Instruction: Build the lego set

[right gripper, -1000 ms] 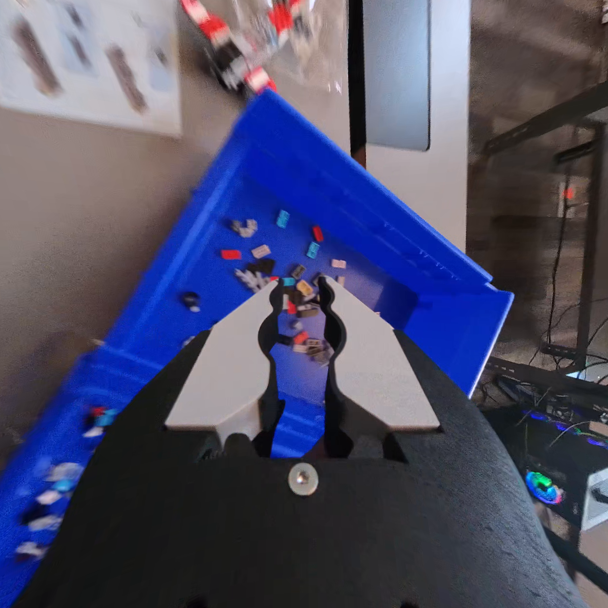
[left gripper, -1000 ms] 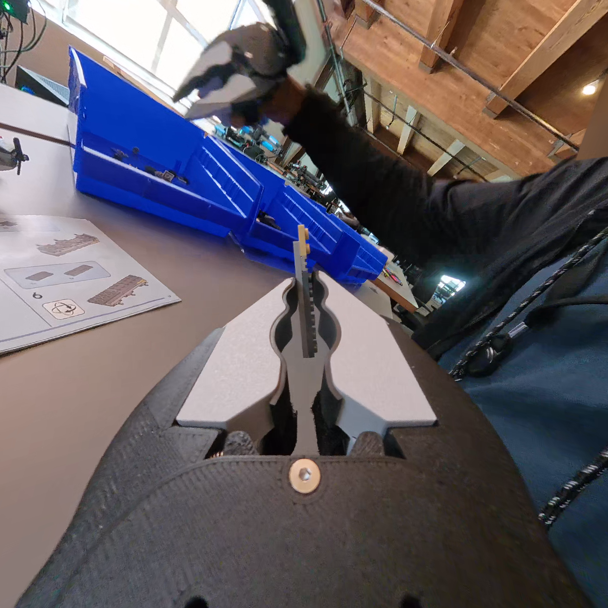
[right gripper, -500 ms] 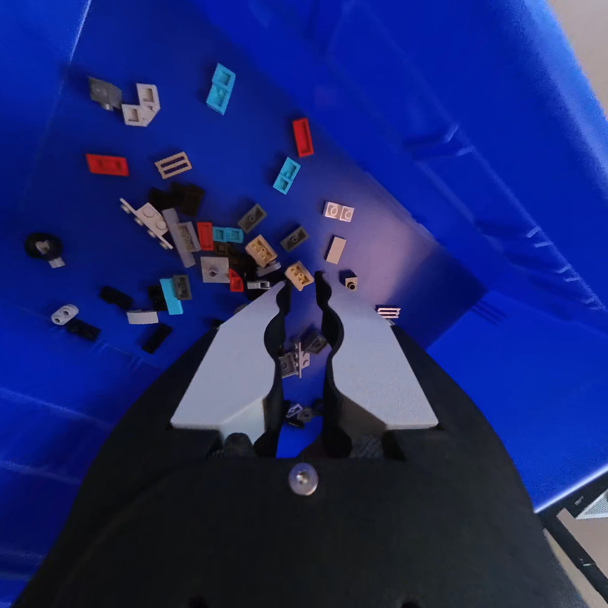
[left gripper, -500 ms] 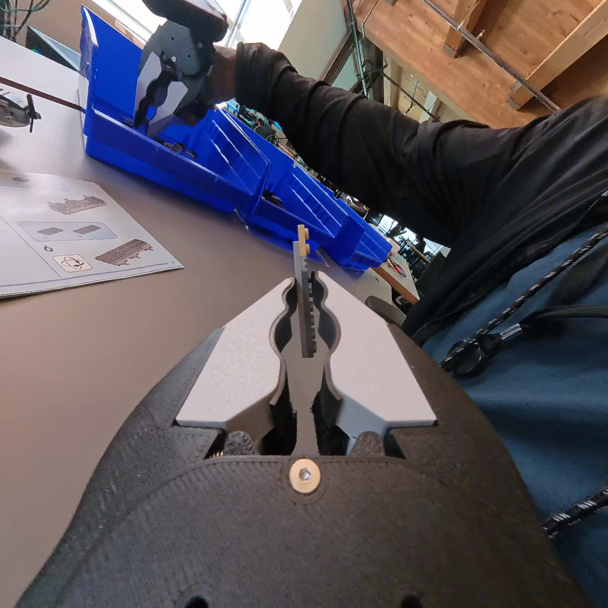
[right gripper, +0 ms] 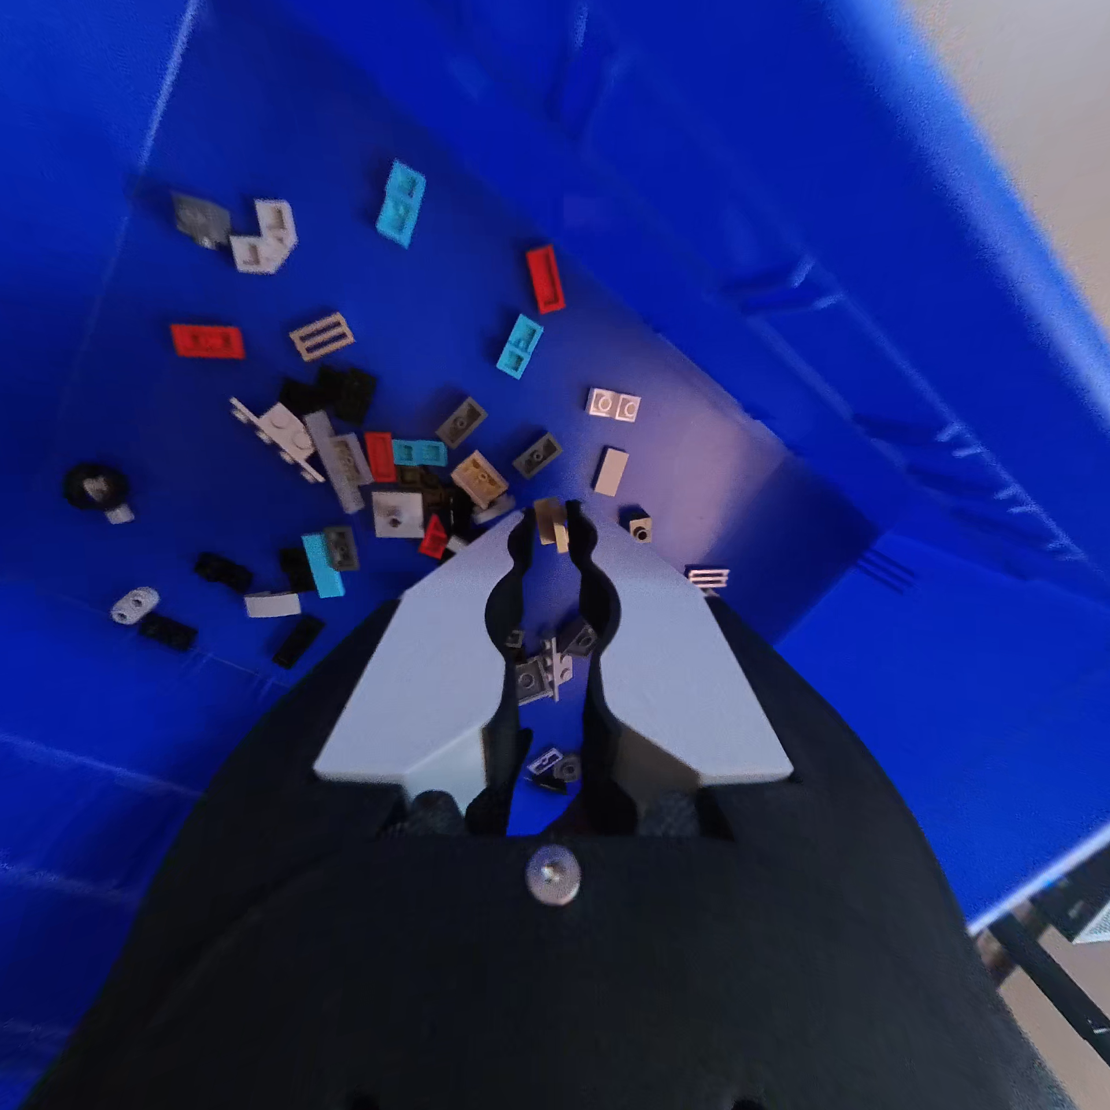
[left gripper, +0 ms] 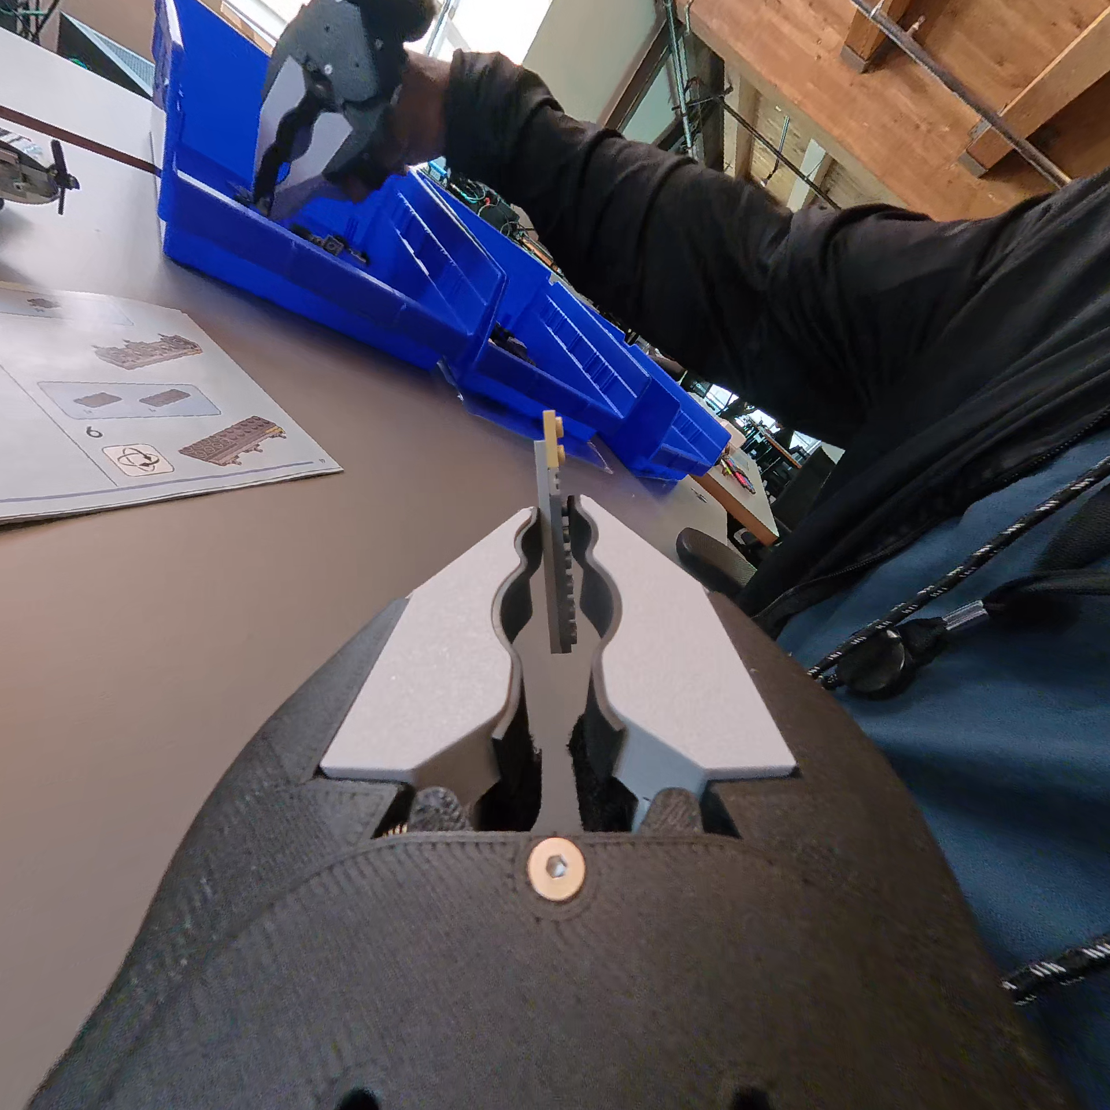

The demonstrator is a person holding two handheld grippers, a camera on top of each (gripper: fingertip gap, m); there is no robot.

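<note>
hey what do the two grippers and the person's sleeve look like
Both grippers, left and right, match: black textured printed bodies, a silver screw at centre, and two pale grey fingers with wavy black inner edges. No cables show. The sleeve is black, long.

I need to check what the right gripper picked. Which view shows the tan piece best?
The right wrist view: the tan piece sits pinched between the right gripper tips, above the blue bin floor. The left wrist view shows that gripper reaching into the bin, the piece hidden.
</note>
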